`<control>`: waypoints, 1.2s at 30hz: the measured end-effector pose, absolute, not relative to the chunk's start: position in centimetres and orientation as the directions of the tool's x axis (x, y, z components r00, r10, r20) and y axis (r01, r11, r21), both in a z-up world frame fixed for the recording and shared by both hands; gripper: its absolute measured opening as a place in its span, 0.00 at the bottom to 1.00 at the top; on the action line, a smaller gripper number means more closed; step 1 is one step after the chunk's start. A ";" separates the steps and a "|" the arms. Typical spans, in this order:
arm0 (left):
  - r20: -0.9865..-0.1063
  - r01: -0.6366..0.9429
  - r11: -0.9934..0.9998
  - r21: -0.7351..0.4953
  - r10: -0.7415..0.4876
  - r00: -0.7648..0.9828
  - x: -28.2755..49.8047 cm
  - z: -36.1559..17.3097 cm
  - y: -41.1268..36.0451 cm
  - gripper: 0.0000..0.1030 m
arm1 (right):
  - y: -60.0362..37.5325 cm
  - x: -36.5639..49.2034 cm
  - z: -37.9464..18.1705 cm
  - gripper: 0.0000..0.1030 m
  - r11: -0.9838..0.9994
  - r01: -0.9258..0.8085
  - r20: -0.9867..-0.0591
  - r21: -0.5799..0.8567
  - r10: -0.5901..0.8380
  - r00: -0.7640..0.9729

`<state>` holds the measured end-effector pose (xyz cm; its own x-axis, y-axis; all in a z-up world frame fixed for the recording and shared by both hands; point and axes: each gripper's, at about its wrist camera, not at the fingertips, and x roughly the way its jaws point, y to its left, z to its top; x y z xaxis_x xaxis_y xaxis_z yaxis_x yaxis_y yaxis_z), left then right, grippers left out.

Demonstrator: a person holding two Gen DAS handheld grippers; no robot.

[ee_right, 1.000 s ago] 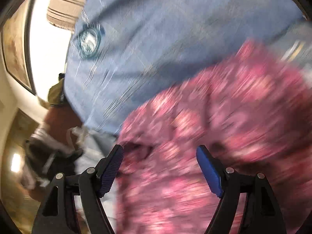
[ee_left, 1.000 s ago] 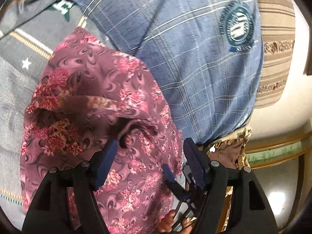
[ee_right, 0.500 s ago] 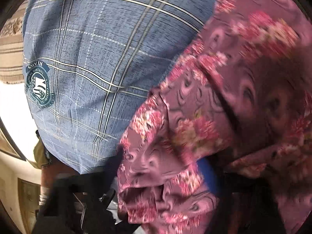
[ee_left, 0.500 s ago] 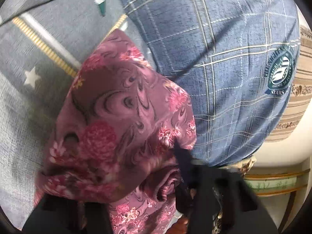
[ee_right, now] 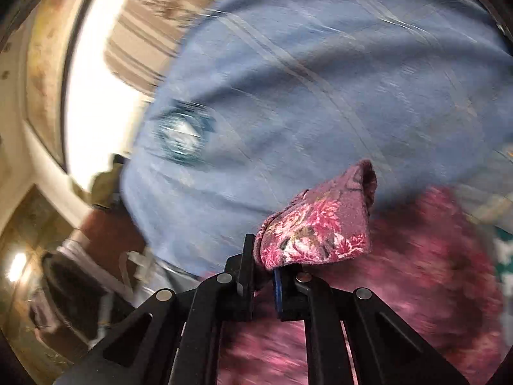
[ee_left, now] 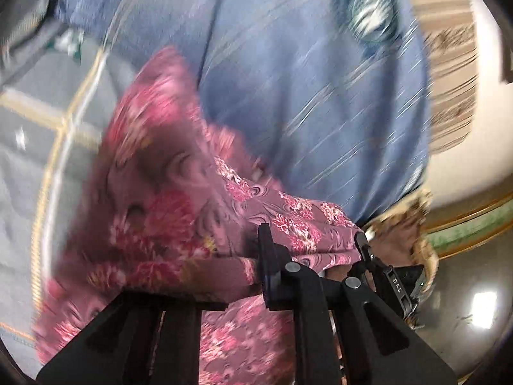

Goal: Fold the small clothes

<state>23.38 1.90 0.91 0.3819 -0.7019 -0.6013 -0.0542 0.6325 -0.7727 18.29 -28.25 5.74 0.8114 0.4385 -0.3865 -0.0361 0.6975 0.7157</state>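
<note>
The maroon floral garment [ee_left: 179,211] is a thin, silky cloth printed with pink blooms and dark swirls, bunched into soft folds and hanging in front of a blue plaid pillow [ee_left: 304,96]. The left gripper [ee_left: 266,276] has its jaws closing, with a gathered edge of that cloth pinched between them. The right gripper [ee_right: 261,276] sits at six o'clock in its own view, fingers clamped tight on a folded corner of the garment [ee_right: 320,224] that pokes up toward twelve. A round teal emblem [ee_right: 181,136] marks the pillow at nine o'clock. Under everything lies a grey bedsheet [ee_left: 29,173] with gold and white stripes. A striped beige cushion [ee_left: 449,64] peeks out at two o'clock. Motion blur softens most edges
</note>
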 end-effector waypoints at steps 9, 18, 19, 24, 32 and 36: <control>-0.673 -0.117 0.668 -0.735 -0.698 0.243 20.2 -4.9 0.0 0.28 | -33.4 14.0 -4.5 0.28 0.677 0.177 -0.560 0.715 0.402 0.724; -0.625 -0.153 0.608 -0.779 -0.733 0.270 18.9 -3.4 3.7 0.43 | -36.5 13.2 -3.0 0.06 0.638 0.160 -0.473 0.753 0.356 0.806; -0.629 -0.143 0.617 -0.774 -0.725 0.281 18.2 -2.9 4.5 0.43 | -36.8 12.7 -2.0 0.06 0.656 0.143 -0.457 0.741 0.336 0.824; -0.637 -0.110 0.648 -0.754 -0.680 0.362 17.6 -0.1 7.6 0.53 | -37.5 12.8 -2.9 0.12 0.762 0.199 -0.601 0.616 0.291 0.744; -0.815 -0.071 0.847 -0.526 -0.479 0.327 26.3 -0.1 4.8 0.66 | -39.8 13.1 -4.3 0.39 0.616 0.238 -0.527 0.751 0.342 0.778; -0.907 -0.039 0.968 -0.247 -0.216 0.362 27.4 -1.0 2.4 0.51 | -37.5 14.7 -0.4 0.06 0.742 0.134 -0.506 0.657 0.303 0.807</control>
